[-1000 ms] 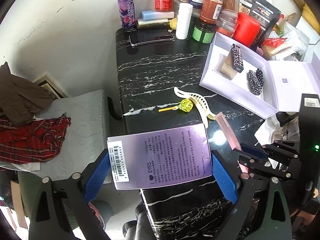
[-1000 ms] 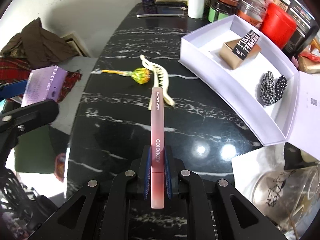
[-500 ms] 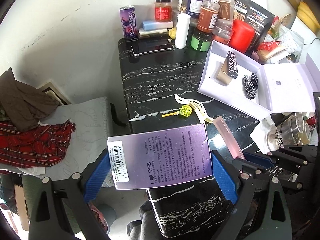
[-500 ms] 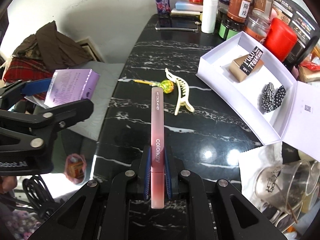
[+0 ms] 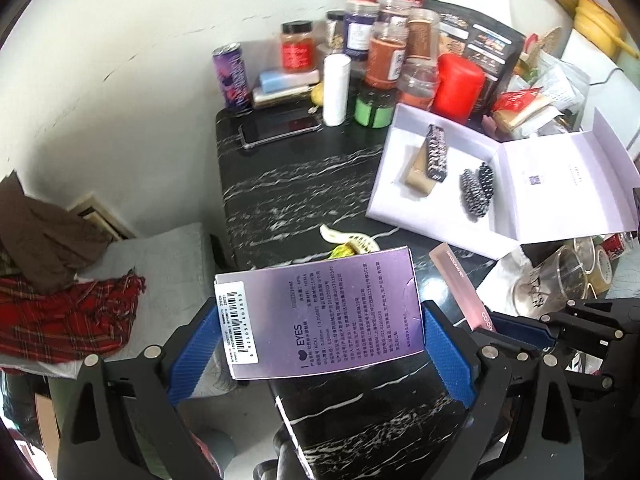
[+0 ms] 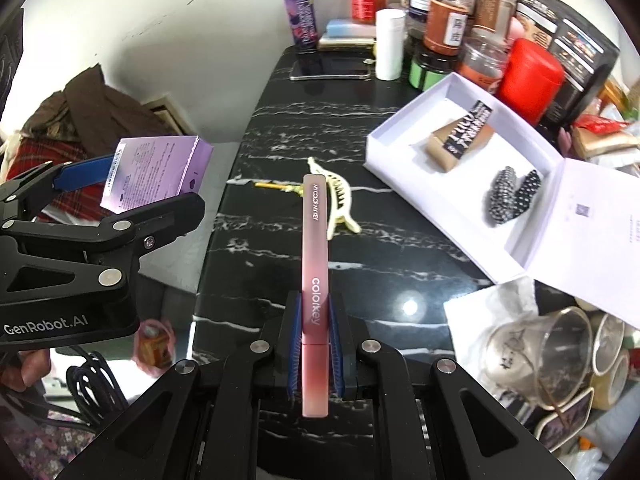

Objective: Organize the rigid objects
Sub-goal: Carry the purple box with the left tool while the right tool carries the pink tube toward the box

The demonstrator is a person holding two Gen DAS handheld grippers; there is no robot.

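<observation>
My left gripper point(image 5: 320, 320) is shut on a purple "EYES" box point(image 5: 320, 312), held flat between its blue pads above the near left edge of the black marble table point(image 5: 288, 176). My right gripper point(image 6: 315, 344) is shut on a slim pink "colorkey" box point(image 6: 315, 248) that points forward above the table. An open white box point(image 6: 440, 220) at the right holds a tan and black packet point(image 6: 460, 136) and a dotted black hair clip point(image 6: 512, 196). A cream claw clip point(image 6: 340, 200) and a yellow lollipop point(image 6: 280, 187) lie on the table between the grippers and the white box.
Jars, a purple can point(image 6: 300, 20), a white tube point(image 6: 390, 44), a phone point(image 6: 332, 70) and a red canister point(image 6: 528, 80) crowd the far end. A glass cup point(image 6: 536, 356) and tissue sit near right. Clothes point(image 5: 60, 300) lie left of the table.
Both grippers have risen with their boxes still gripped, so the table and its objects look smaller and farther. Nothing on the table has moved.
</observation>
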